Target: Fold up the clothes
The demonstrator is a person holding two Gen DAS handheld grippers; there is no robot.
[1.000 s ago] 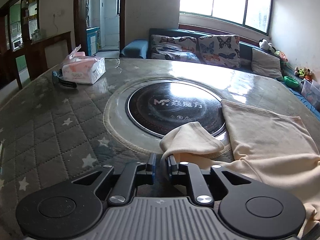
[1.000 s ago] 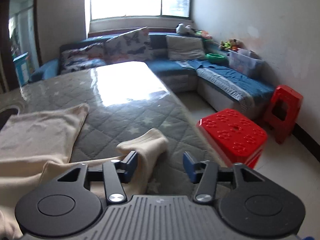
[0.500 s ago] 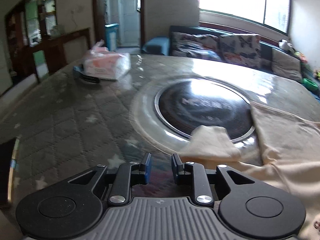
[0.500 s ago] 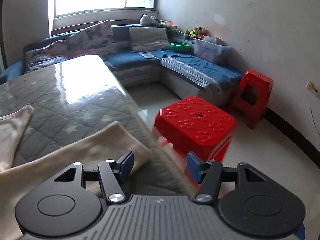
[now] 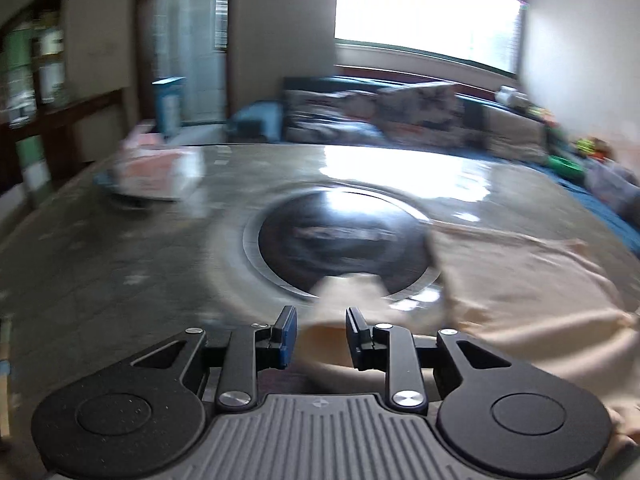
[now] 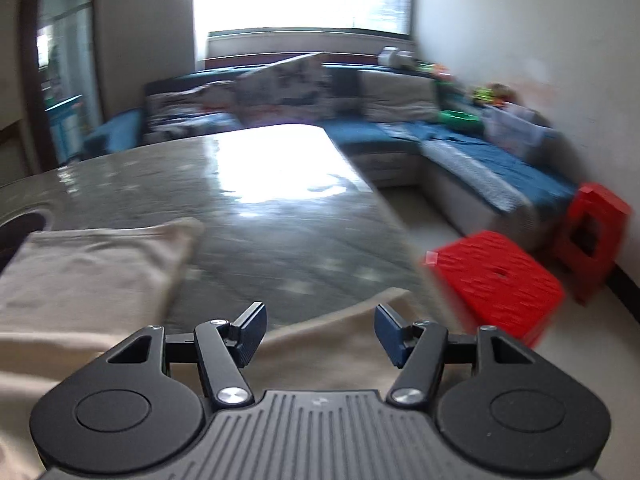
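A cream garment (image 5: 520, 292) lies spread on the grey quilted table (image 5: 120, 280), at the right in the left wrist view. One sleeve (image 5: 352, 292) lies over the rim of the black round hob. My left gripper (image 5: 321, 334) is open, its jaws on either side of the sleeve end, not closed on it. In the right wrist view the garment (image 6: 92, 272) lies at the left and its other sleeve (image 6: 340, 344) runs under my right gripper (image 6: 320, 334), which is open wide just above the cloth. Both views are blurred by motion.
A black round hob (image 5: 340, 236) is set in the table's middle. A pink tissue pack (image 5: 156, 172) lies at the far left. The table's right edge (image 6: 384, 208) drops to the floor, with red stools (image 6: 496, 280) and a blue sofa (image 6: 460, 148) beyond.
My left gripper let go of the sleeve and opened wider, with the sleeve end now between its jaws. My right gripper stayed open and swung back left over the other sleeve.
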